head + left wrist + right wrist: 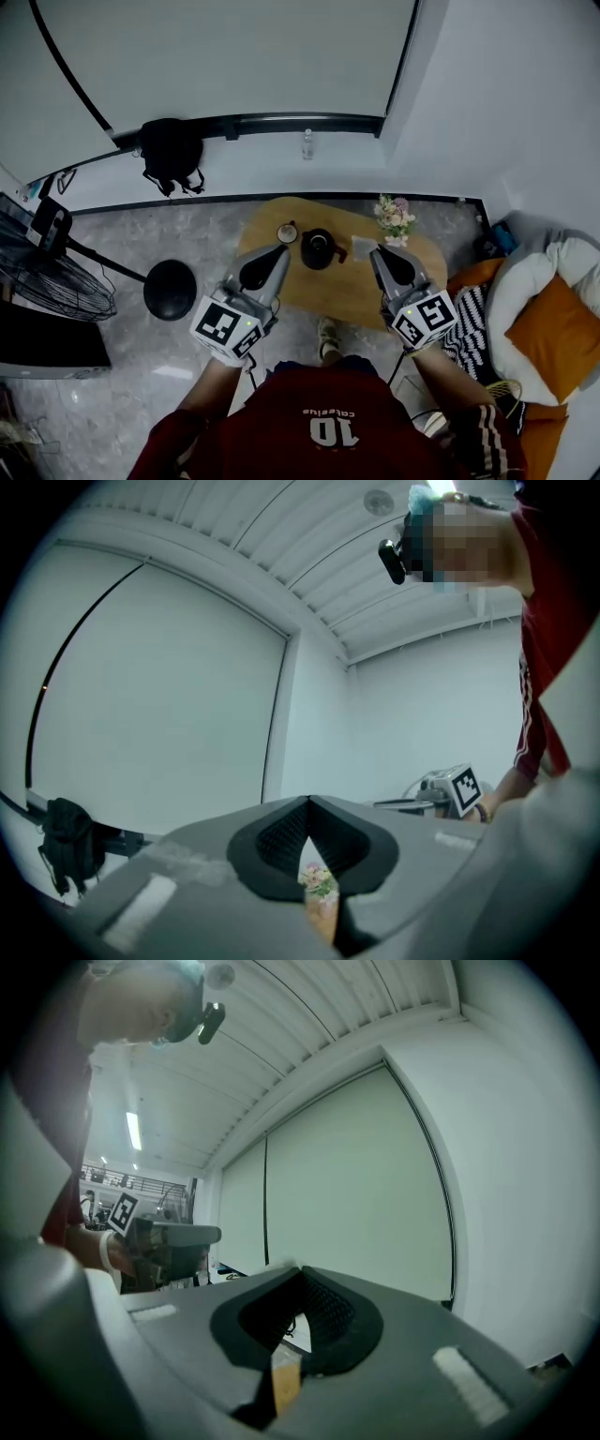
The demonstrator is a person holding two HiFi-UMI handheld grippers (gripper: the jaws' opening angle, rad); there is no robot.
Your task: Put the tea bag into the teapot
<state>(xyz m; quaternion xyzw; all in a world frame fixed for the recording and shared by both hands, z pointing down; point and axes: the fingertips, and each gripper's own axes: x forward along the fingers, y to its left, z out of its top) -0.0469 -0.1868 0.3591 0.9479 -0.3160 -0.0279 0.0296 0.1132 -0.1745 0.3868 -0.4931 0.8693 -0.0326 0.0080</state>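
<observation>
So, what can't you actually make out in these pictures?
Tea bag: too small to identify in the head view; the pale scrap beside the right hand-held gripper may be it.
Teapot: lid on or off, too small in the head view; neither gripper view shows it past the jaws.
Cup: contents too small to see, head view.
Flowers: left gripper view, only a sliver shows under the shut jaws.

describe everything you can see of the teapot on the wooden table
The teapot is small, dark and round-bodied, with a sheen like glazed ceramic. It stands upright near the middle of the oval wooden table. A short part sticks out on its right side, but it is too small to tell whether it is a spout or a handle. A small cup stands apart on its left. Only the table appears to touch it.
</observation>
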